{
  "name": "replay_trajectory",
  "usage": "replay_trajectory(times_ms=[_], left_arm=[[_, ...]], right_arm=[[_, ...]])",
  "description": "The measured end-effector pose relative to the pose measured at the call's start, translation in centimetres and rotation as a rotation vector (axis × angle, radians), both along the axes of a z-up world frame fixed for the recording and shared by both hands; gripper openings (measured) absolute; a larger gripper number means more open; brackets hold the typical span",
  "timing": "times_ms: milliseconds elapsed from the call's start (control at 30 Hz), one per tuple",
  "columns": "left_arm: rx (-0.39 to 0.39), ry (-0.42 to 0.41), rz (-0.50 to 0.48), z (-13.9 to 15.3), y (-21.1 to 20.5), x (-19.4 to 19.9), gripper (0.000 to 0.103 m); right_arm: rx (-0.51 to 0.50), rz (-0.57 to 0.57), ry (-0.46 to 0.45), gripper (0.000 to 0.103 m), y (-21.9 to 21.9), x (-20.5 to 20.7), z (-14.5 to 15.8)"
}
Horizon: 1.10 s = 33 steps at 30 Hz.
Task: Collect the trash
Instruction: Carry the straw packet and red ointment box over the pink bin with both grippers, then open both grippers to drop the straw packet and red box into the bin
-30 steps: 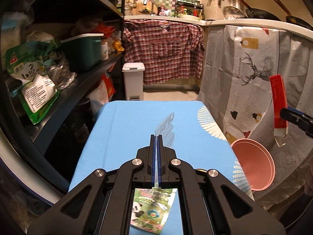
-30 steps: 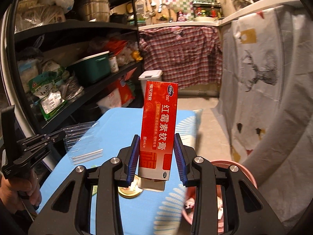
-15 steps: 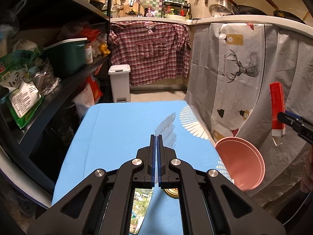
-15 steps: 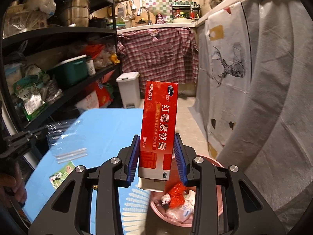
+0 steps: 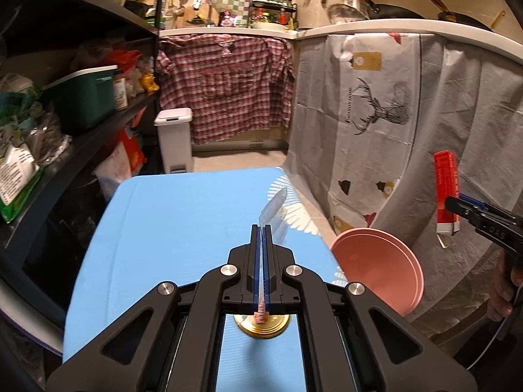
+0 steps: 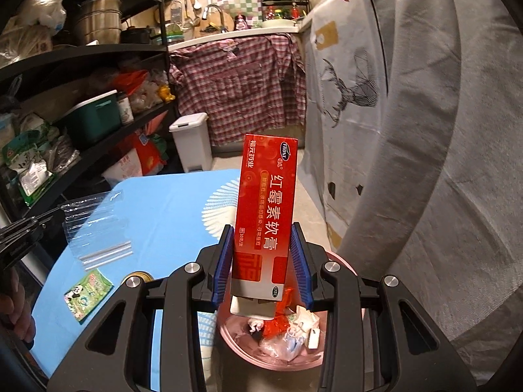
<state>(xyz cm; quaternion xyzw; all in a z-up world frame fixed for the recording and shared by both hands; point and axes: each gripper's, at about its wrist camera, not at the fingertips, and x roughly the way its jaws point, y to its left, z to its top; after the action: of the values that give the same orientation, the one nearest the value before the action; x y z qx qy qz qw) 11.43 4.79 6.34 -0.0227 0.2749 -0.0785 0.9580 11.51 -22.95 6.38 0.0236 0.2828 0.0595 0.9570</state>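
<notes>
My right gripper (image 6: 263, 228) is shut on a red ointment box (image 6: 268, 209), held upright directly above the pink trash bin (image 6: 340, 356), which holds crumpled trash. The box (image 5: 446, 189) also shows in the left wrist view, above the bin (image 5: 376, 271). My left gripper (image 5: 261, 228) is shut on a clear plastic zip bag (image 5: 273, 207), seen flat-on in the right wrist view (image 6: 94, 225), above the blue table (image 5: 170, 222). A gold jar lid (image 5: 261, 323) and a green panda packet (image 6: 88, 294) lie on the table.
Black shelves (image 5: 81, 143) packed with bags and a green box (image 5: 81, 98) stand on the left. A white pedal bin (image 5: 175, 140) sits beyond the table. A grey deer-print cloth (image 5: 376, 114) hangs on the right, close behind the pink bin.
My right gripper has carried the red box rightwards from over the table to over the pink bin. My left gripper with the clear bag has shifted right; the gold lid now sits under it.
</notes>
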Motion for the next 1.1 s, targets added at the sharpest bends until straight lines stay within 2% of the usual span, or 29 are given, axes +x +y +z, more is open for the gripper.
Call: replay_trajectory(times_ms=[600,1100], left_arm=[[-0.035,0.029,-0.141,-1.2,-6.3,2.2,0.001],[-0.006,0.062,-0.269,-2.8,-12.5,4.0,0.001]], right_arm=[[0.004,-0.085,0.063,0.036,-3.6,1.0,-2.1],[0.005,-0.094,0.136,0.036,-4.8,2.7,-4.2]])
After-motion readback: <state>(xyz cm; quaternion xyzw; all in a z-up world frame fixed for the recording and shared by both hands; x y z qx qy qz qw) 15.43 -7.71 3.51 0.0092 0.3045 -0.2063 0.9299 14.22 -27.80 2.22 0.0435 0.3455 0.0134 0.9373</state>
